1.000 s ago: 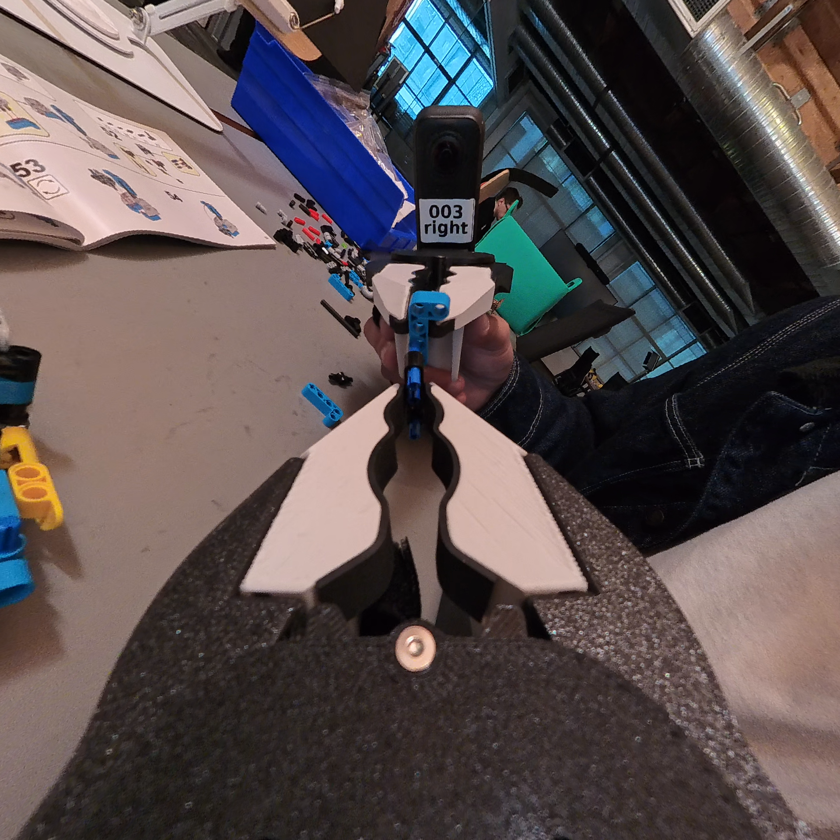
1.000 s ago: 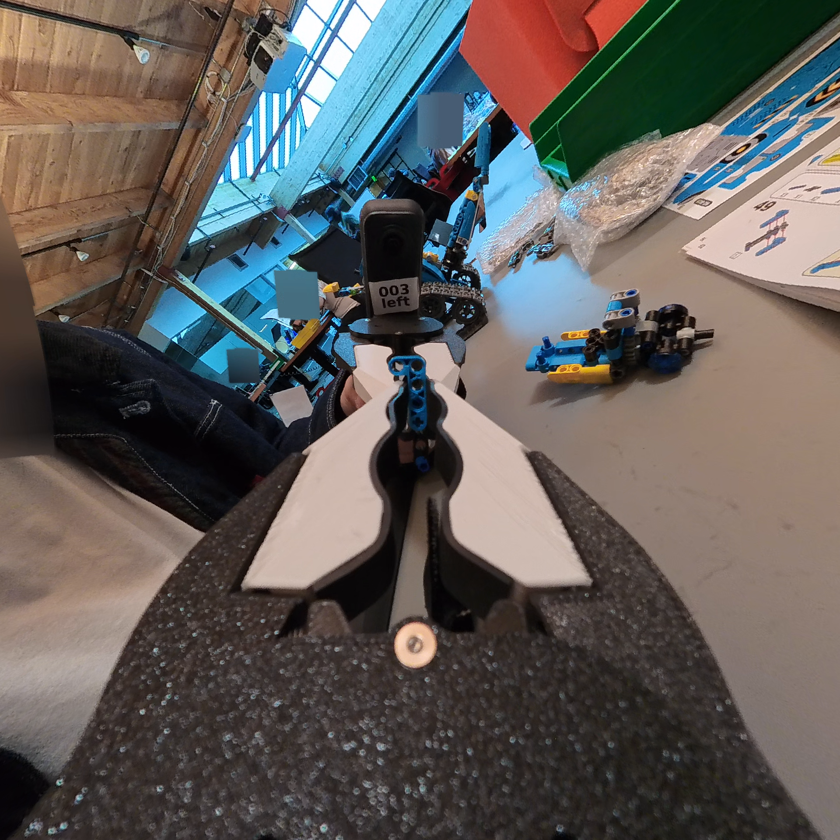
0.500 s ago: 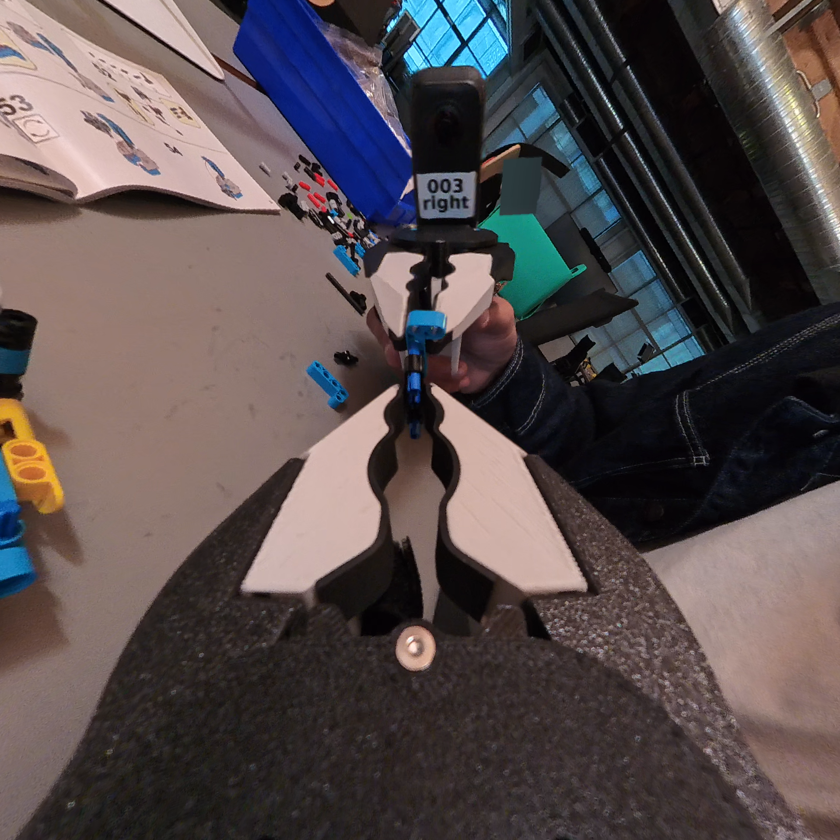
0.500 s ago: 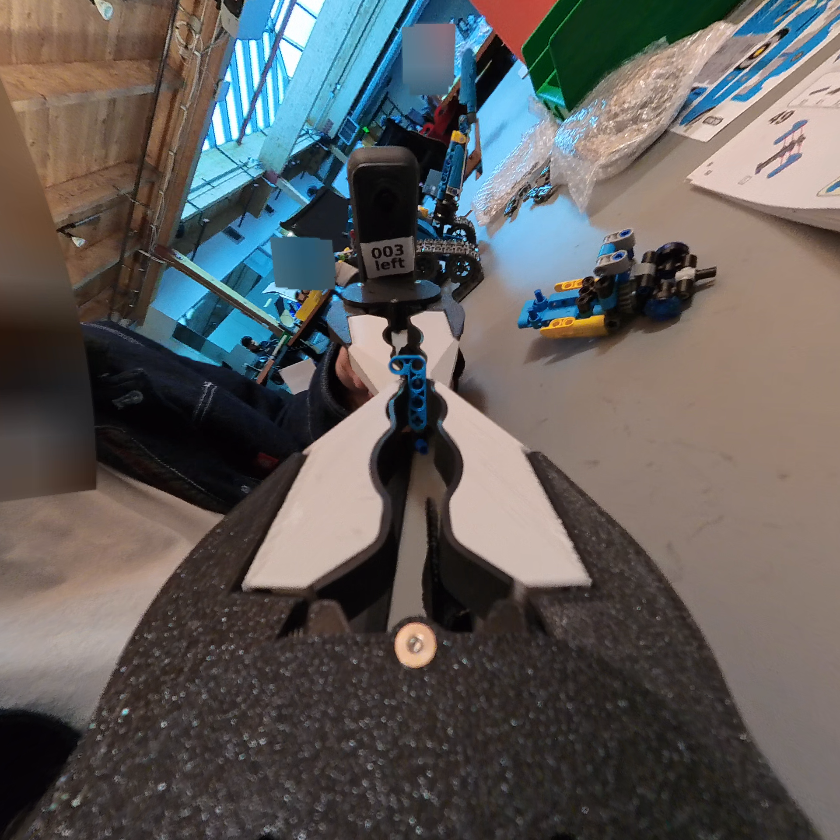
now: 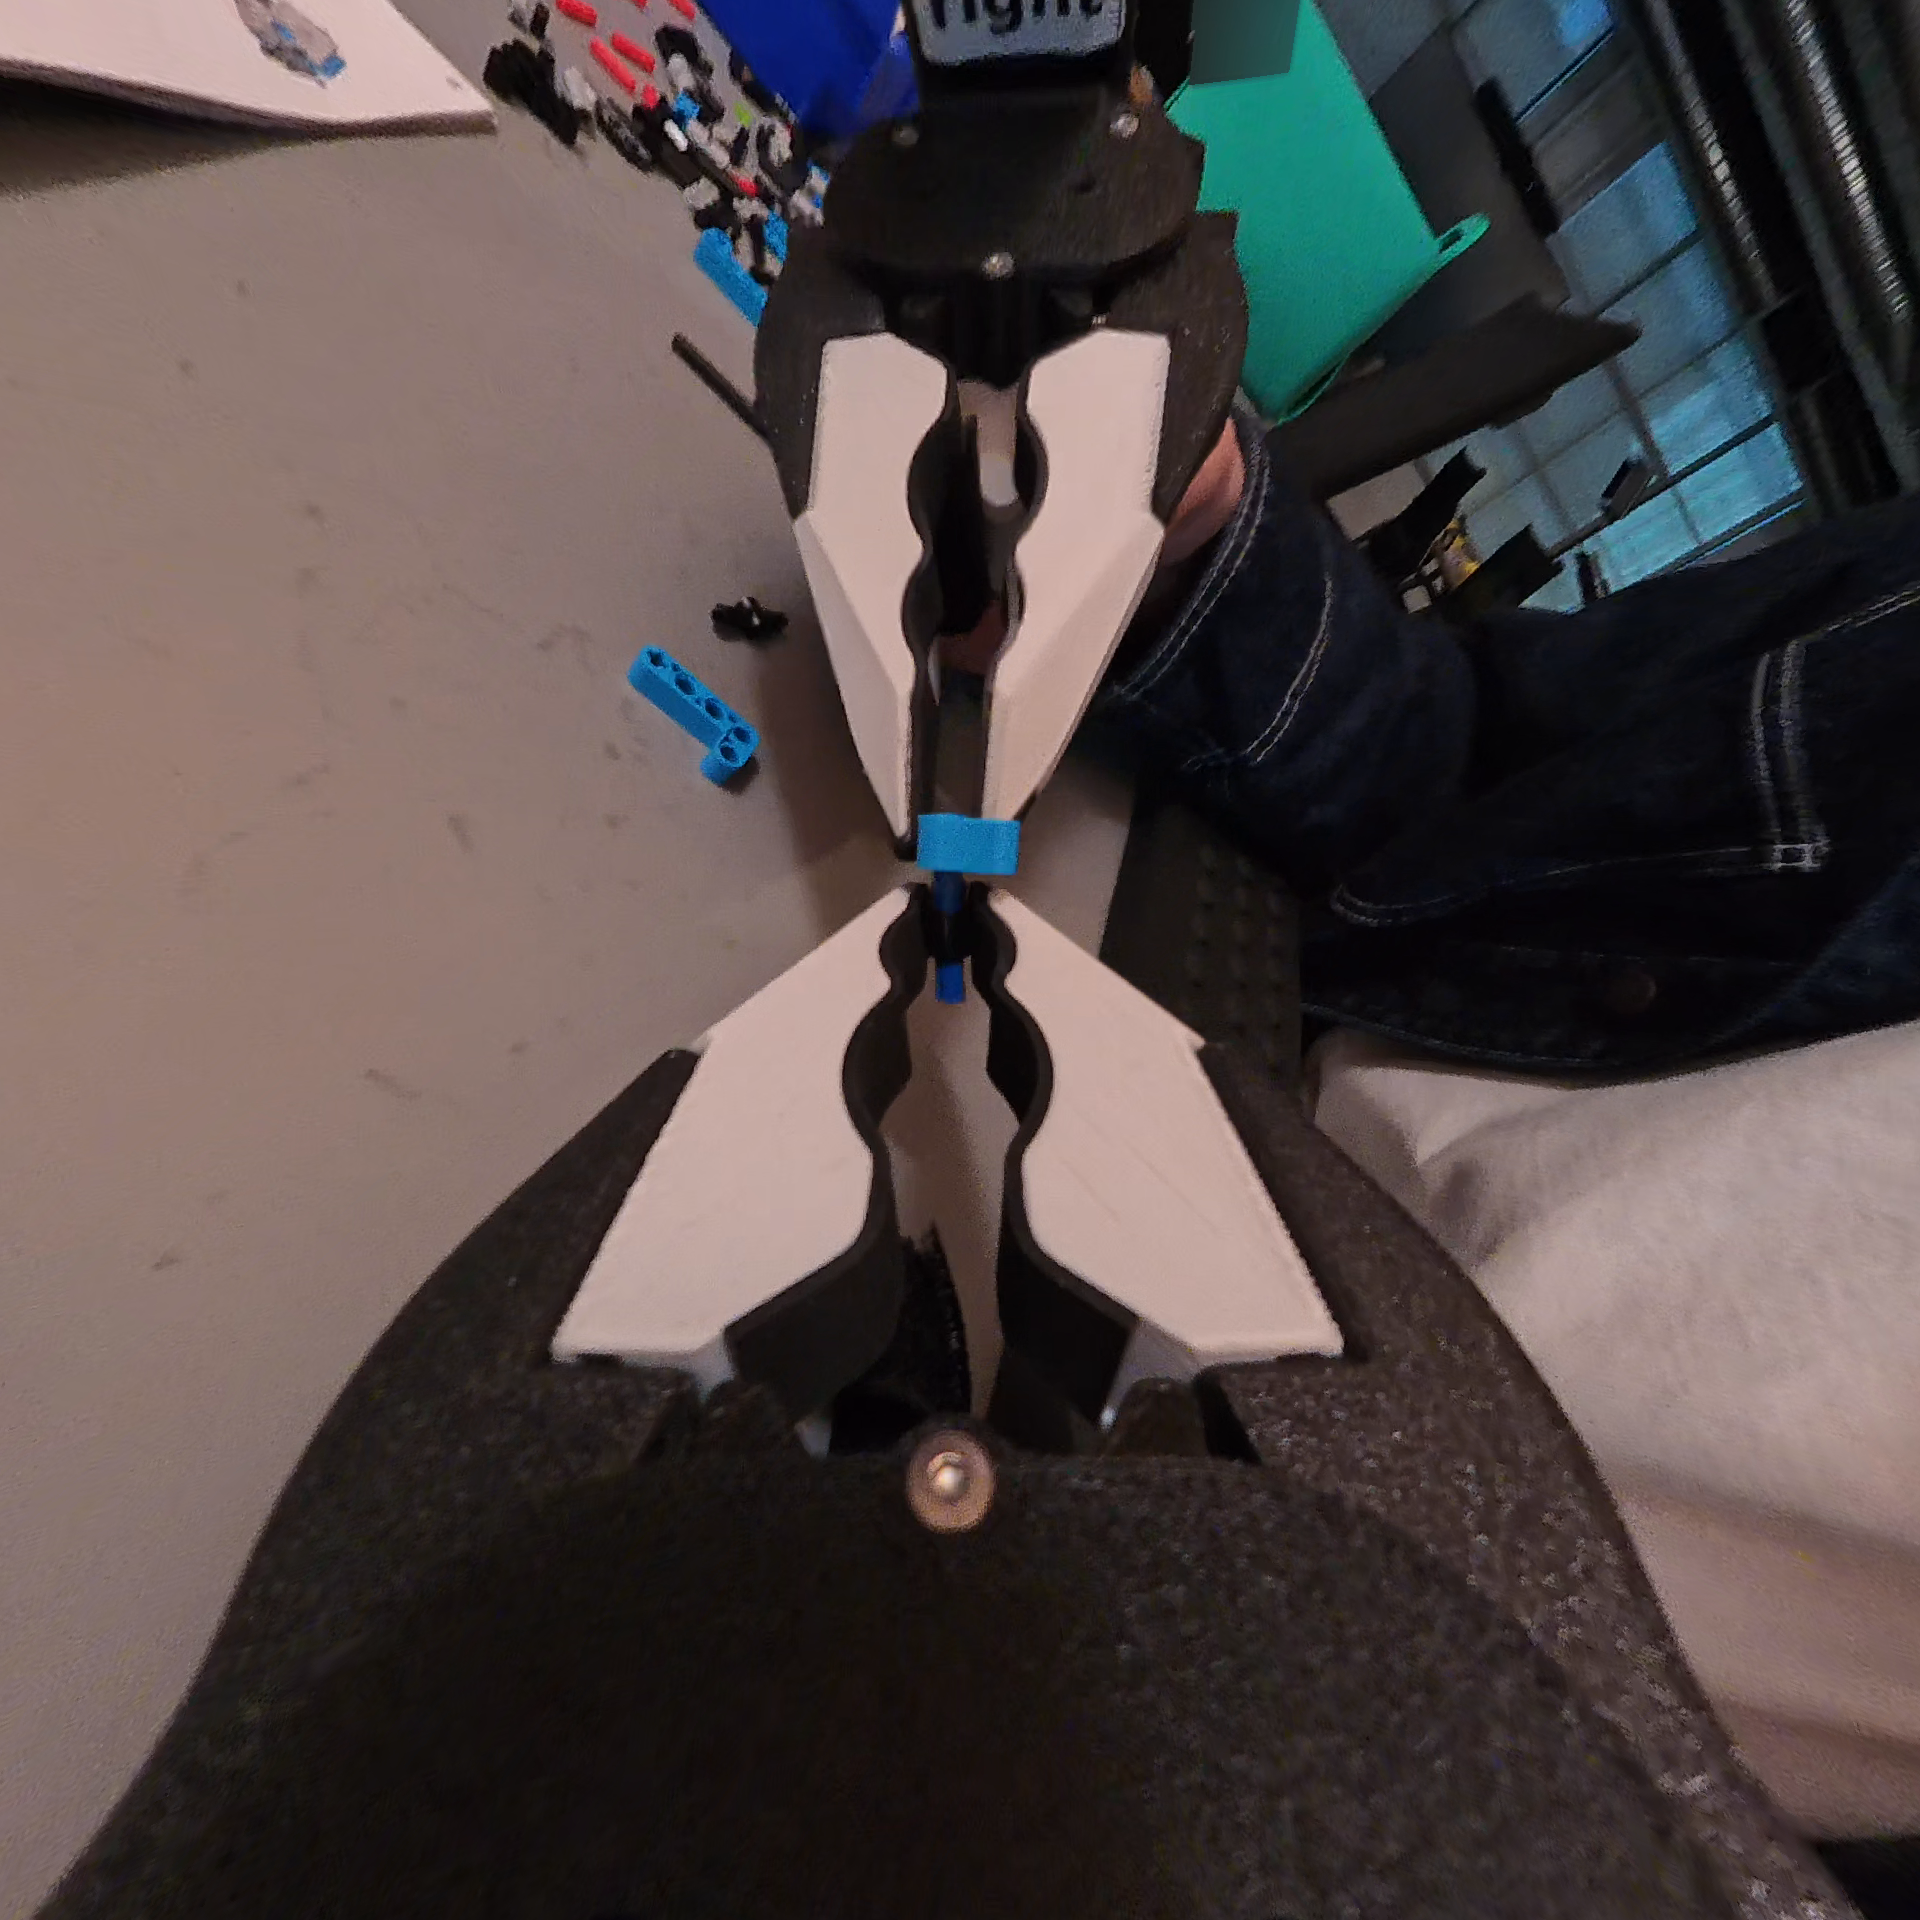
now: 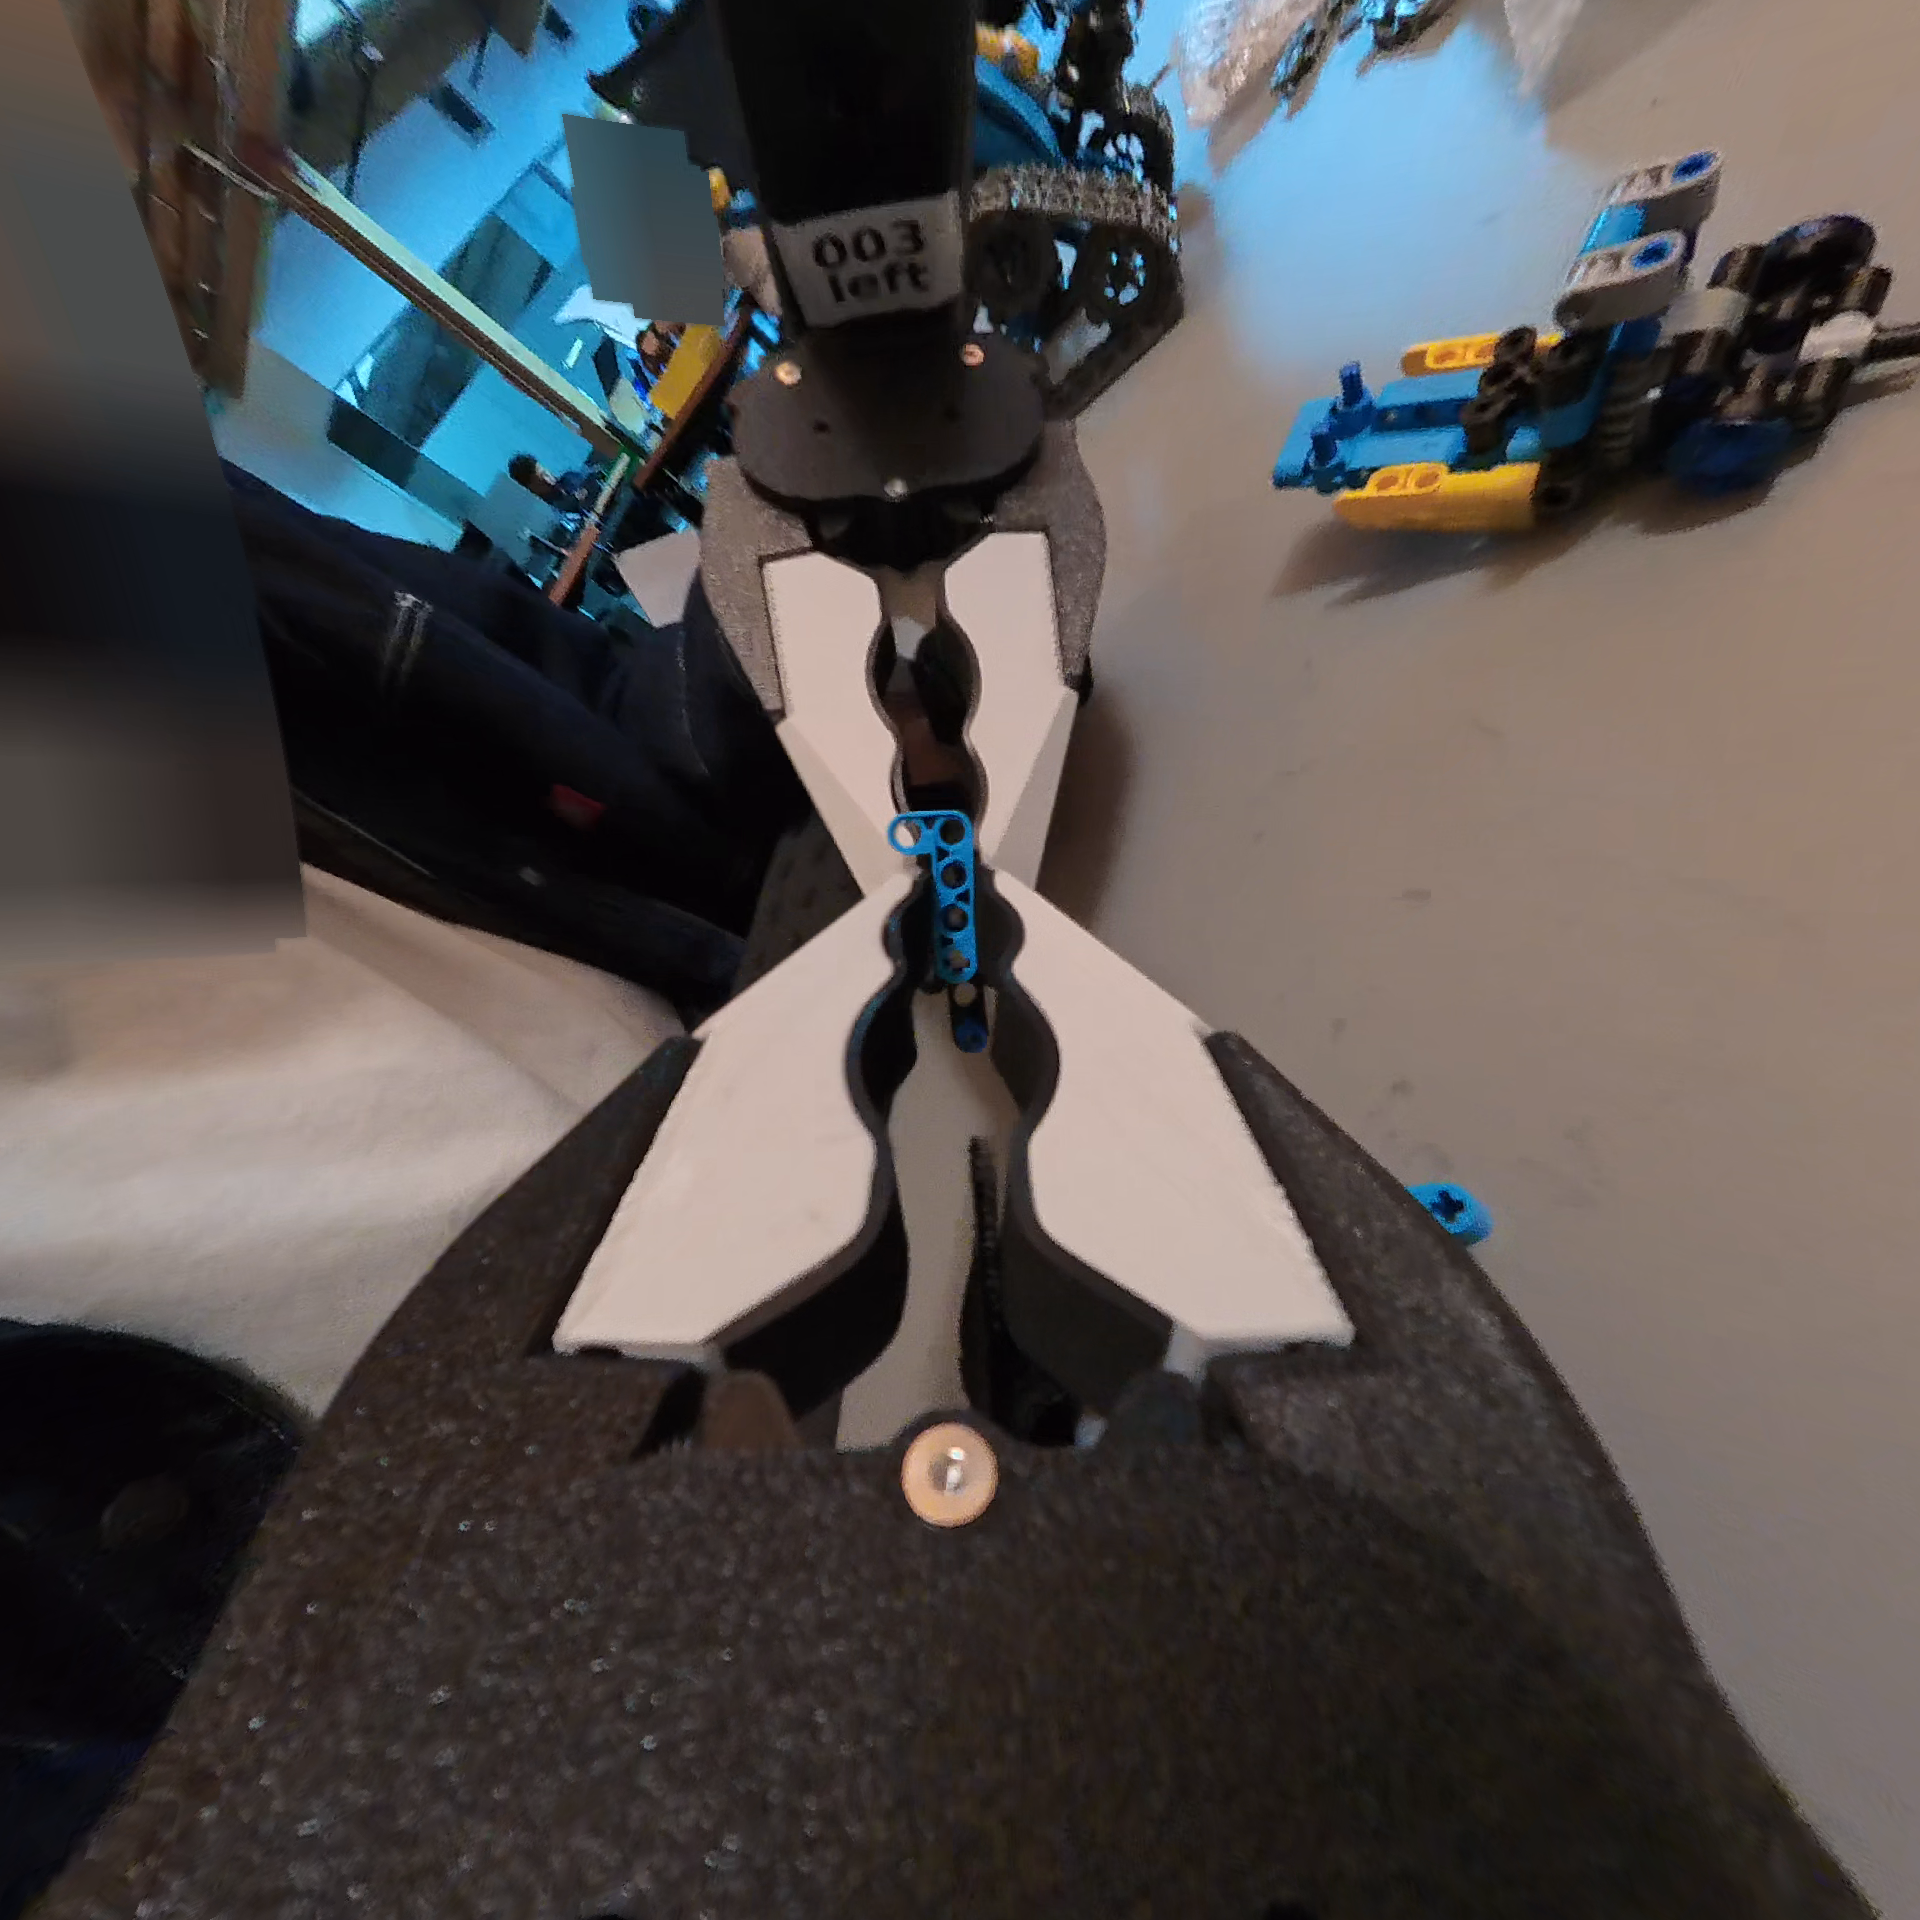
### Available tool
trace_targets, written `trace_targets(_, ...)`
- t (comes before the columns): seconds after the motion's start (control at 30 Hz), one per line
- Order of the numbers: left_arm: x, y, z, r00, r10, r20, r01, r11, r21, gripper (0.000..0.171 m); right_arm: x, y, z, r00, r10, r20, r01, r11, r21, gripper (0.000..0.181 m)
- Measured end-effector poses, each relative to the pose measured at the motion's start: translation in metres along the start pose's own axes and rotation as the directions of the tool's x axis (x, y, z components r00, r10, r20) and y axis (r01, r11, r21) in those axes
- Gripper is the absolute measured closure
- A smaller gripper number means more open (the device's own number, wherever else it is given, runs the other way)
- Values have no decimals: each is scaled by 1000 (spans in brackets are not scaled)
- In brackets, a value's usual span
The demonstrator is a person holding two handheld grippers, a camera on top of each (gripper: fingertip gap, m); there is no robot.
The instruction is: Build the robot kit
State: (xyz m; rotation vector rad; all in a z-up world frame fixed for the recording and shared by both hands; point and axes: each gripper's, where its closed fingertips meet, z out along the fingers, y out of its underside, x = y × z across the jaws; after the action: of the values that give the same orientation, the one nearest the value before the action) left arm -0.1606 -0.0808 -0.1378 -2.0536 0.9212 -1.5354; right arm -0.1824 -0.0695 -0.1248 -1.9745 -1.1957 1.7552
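My left tongs (image 5: 943,914) pinch a small blue pin (image 5: 947,940); my right tongs (image 6: 951,920) clamp a blue L-beam (image 6: 951,904), tips meeting above the bench (image 5: 312,623), pieces aligned.

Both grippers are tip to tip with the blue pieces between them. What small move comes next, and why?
Probably a slow, straight push of the left gripper toward the right gripper. The blue pin it pinches already meets the end of the blue L-shaped beam held by the right one, and both line up; whether the pin is seated is hidden.
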Motion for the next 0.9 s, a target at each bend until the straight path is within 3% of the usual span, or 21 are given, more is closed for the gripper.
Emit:
trace_targets(0.27, -2, -9, -4, 1000, 15, 24, -16, 998, 62, 166, 2, -7, -6, 999, 37, 15, -38, 998, 51, 175)
trace_targets(0.43, -6, -21, -14, 1000, -11, 26, 7, 989, 149, 165, 12, -8, -15, 998, 43, -44, -40, 997, 65, 175)
trace_targets(0.5, -9, -24, -16, 999, -19, 40, 12, 985, 173, 165, 19, -6, -25, 991, -5, -134, 9, 999, 34, 175)
trace_targets(0.6, -17, -26, -18, 996, -16, 92, -1, 983, 181, 165, 26, 30, -37, 933, -197, -300, 119, 958, -259, 174)
trace_targets(0.7, -19, -28, -18, 990, 23, 136, -49, 981, 188, 164, 27, 63, -47, 820, -430, -377, 172, 814, -555, 174)
trace_targets(0.83, -14, -28, -15, 983, 92, 160, -119, 978, 174, 164, 31, 78, -49, 764, -502, -406, 123, 731, -671, 174)
trace_targets(0.9, -11, -28, -14, 981, 117, 155, -144, 974, 173, 164, 34, 80, -49, 768, -490, -412, 112, 737, -667, 174)
